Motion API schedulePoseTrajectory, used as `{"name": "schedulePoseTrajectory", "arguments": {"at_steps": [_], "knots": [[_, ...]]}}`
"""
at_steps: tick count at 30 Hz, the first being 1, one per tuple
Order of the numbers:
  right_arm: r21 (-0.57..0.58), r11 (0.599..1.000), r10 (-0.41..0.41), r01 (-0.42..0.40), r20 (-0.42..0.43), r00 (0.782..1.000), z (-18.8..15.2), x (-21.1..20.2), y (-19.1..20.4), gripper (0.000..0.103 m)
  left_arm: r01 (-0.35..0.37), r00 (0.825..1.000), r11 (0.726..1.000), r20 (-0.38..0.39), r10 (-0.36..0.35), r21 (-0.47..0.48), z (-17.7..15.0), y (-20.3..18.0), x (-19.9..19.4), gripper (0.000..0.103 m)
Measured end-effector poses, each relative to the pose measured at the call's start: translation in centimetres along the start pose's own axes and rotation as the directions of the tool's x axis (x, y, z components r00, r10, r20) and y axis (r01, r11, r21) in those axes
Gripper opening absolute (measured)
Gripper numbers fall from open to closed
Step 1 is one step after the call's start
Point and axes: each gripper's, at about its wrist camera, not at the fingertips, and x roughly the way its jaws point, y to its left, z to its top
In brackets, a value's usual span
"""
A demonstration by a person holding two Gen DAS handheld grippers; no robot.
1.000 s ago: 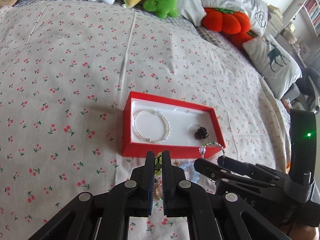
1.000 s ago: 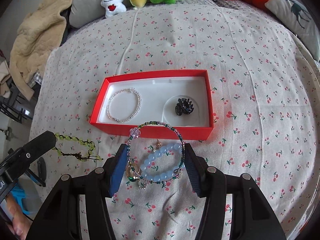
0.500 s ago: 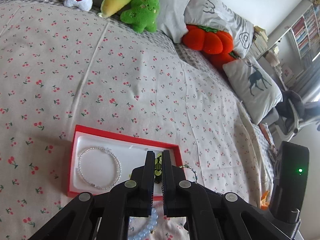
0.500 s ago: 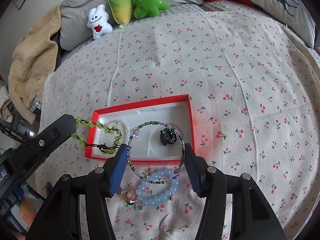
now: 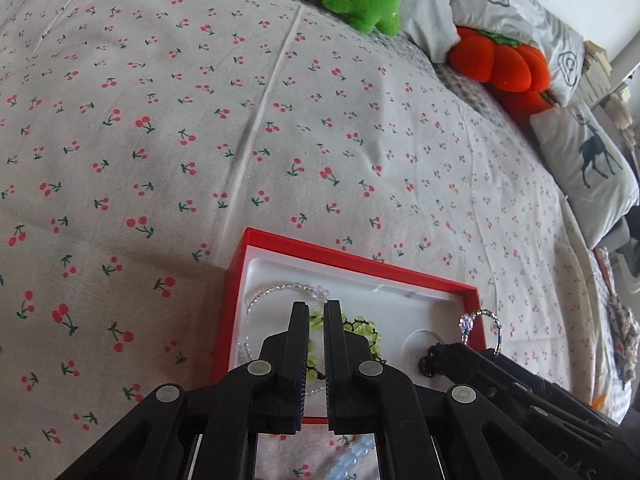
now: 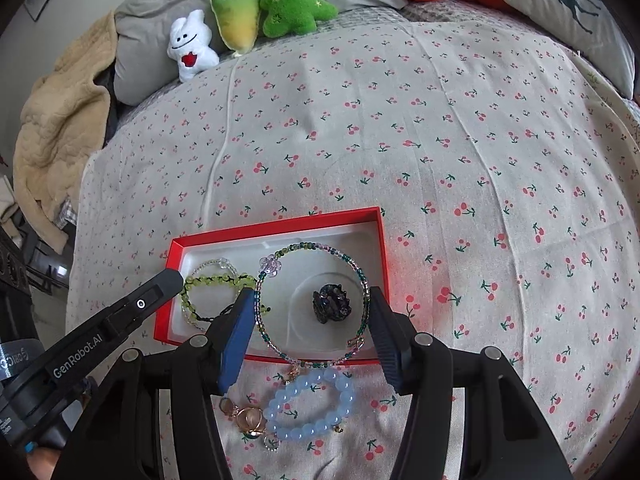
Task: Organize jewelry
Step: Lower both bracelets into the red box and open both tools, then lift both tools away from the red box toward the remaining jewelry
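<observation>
A red box with a white insert lies on the cherry-print bedsheet. My left gripper is shut on a green bead bracelet, which hangs low over a pearl bracelet in the box's left part. My right gripper is shut on a wide seed-bead bangle with a lilac flower bead. It holds the bangle over the box's right part, around a black ornament. In the left wrist view the green bracelet shows between and beside the fingers, and the bangle shows at the box's right wall.
A light blue bead bracelet and a gold charm piece lie on the sheet just in front of the box. Plush toys and pillows line the far side. A beige blanket is heaped at the left.
Both grippers moved forward from the sheet in front of the box to above it, each carrying its bracelet. The green bracelet now hangs inside the box's left part, and the bangle is over its right part.
</observation>
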Motion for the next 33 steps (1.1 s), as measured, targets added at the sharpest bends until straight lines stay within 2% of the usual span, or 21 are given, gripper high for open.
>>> {"name": "schedulePoseTrajectory", "arguments": {"at_steps": [2, 4, 15, 19, 21, 24, 30, 33], "knots": [[-0.010, 1.000, -0.006, 0.006, 0.000, 1.000, 0.2, 0.4, 0.3, 0.058, -0.018, 1.000, 1.000, 0.003, 0.018, 0.017, 0.0, 0.1, -0.5, 0.007], [-0.021, 1.000, -0.015, 0.015, -0.002, 1.000, 0.3, 0.8, 0.7, 0.058, -0.035, 0.999, 0.999, 0.004, 0.035, 0.028, -0.2, 0.3, -1.0, 0.018], [-0.062, 0.996, -0.061, 0.060, -0.004, 0.998, 0.8, 2.6, 2.0, 0.061, -0.117, 0.993, 0.990, -0.018, 0.118, 0.076, -0.8, 2.2, -2.6, 0.038], [-0.065, 0.997, -0.052, 0.051, -0.007, 0.999, 0.9, 2.7, 2.2, 0.065, -0.135, 0.990, 0.987, -0.032, 0.138, 0.089, -1.1, 2.6, -2.7, 0.050], [-0.076, 0.996, -0.055, 0.054, -0.005, 0.998, 0.8, 2.4, 2.3, 0.069, -0.142, 0.988, 0.985, -0.038, 0.147, 0.101, -1.3, 2.5, -2.8, 0.058], [-0.096, 0.994, -0.055, 0.055, 0.010, 0.998, 0.7, 1.5, 2.5, 0.070, -0.152, 0.986, 0.981, -0.048, 0.158, 0.121, -1.7, 2.3, -3.0, 0.067], [-0.122, 0.990, -0.062, 0.064, 0.024, 0.998, -0.2, -0.9, 2.4, 0.070, -0.183, 0.978, 0.972, -0.073, 0.195, 0.147, -2.9, 2.0, -3.7, 0.080], [-0.121, 0.990, -0.067, 0.068, 0.019, 0.998, -1.0, -2.0, 1.9, 0.070, -0.202, 0.973, 0.964, -0.080, 0.219, 0.175, -3.7, 1.7, -4.1, 0.083]]}}
